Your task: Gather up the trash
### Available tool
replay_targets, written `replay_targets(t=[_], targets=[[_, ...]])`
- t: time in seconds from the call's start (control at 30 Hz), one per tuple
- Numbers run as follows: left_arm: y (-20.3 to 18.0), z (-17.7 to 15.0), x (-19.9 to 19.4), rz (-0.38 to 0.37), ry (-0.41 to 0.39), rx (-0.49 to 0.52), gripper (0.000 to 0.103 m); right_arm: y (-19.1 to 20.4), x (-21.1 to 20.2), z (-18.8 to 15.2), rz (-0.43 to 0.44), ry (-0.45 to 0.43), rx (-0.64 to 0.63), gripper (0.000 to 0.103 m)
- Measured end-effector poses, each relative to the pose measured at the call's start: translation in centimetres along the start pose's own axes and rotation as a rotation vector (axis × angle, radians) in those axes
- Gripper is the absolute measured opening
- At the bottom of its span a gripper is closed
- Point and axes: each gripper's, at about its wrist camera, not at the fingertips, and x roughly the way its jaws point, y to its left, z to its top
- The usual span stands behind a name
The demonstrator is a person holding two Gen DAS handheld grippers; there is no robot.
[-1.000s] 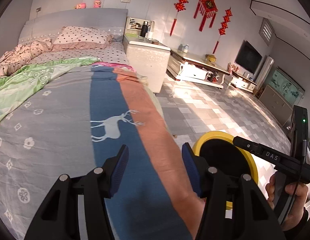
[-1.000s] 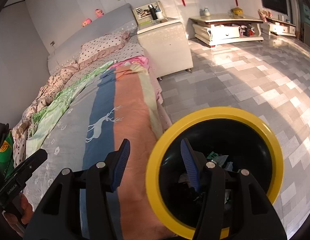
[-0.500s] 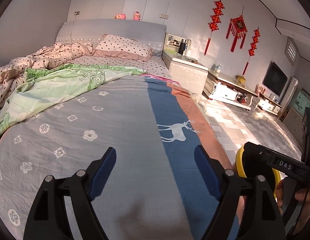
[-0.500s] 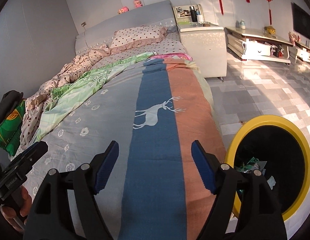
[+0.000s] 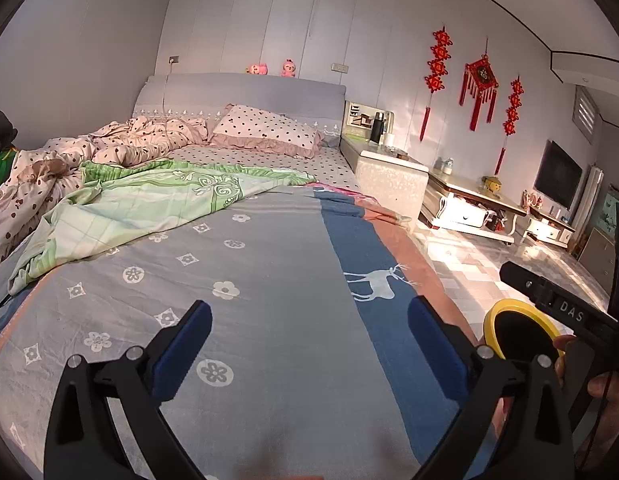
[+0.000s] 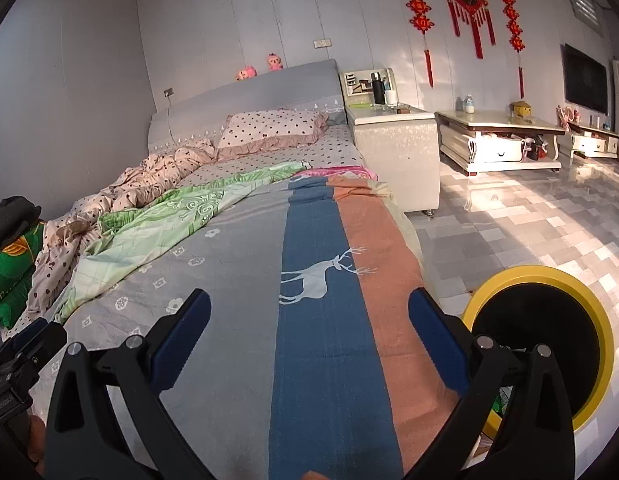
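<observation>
Left wrist view: the left claw [image 5: 309, 344] hangs over the grey flowered bedspread [image 5: 229, 280], tilted slightly down, jaws opening with nothing between them. The yellow-rimmed black bin [image 5: 517, 336] stands on the floor by the bed's right edge, likely within reach for drops.

Right wrist view: the right claw [image 6: 309, 340] is likewise opening and empty; scraps show inside the bin [image 6: 549, 336].

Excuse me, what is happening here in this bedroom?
A person is collecting trash with a hand-held gripper in each hand. Both the left hand-held gripper and the right hand-held gripper are opening above the bed, with nothing between the fingers. The yellow-rimmed trash bin stands on the floor beside the bed.
</observation>
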Motion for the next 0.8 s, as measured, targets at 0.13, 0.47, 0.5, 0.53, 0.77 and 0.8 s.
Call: replay_targets(t=[0.13, 0.47, 0.5, 0.53, 0.77, 0.8], targets=[[0.0, -0.3, -1.3, -0.012, -0.019, -0.017, 0.095, 0.2, -1.2, -0.4, -0.029, -0.045, 0.002, 0.095], [-0.6, -0.9, -4.1, -0.027, -0.094, -0.021, 0.095, 2.2, -6.1, -1.8, -0.104, -0.246, -0.048, 0.095], [-0.7, -1.0, -4.2, -0.029, -0.100, -0.019, 0.095, 2.4, -6.4, -2.0, -0.110, -0.254, -0.057, 0.095], [-0.8, -1.2, -4.4, -0.028, -0.108, -0.014, 0.095, 2.6, -6.5, -2.3, -0.110, -0.260, -0.060, 0.095], [-1.6, -1.5, -5.4, -0.028, -0.144, -0.003, 0.095, 2.6, -7.5, -3.5, -0.117, -0.288, -0.054, 0.095], [-1.7, -1.6, -5.5, -0.026, -0.146, 0.000, 0.095, 2.6, -7.5, -3.6, -0.121, -0.292, -0.056, 0.095]])
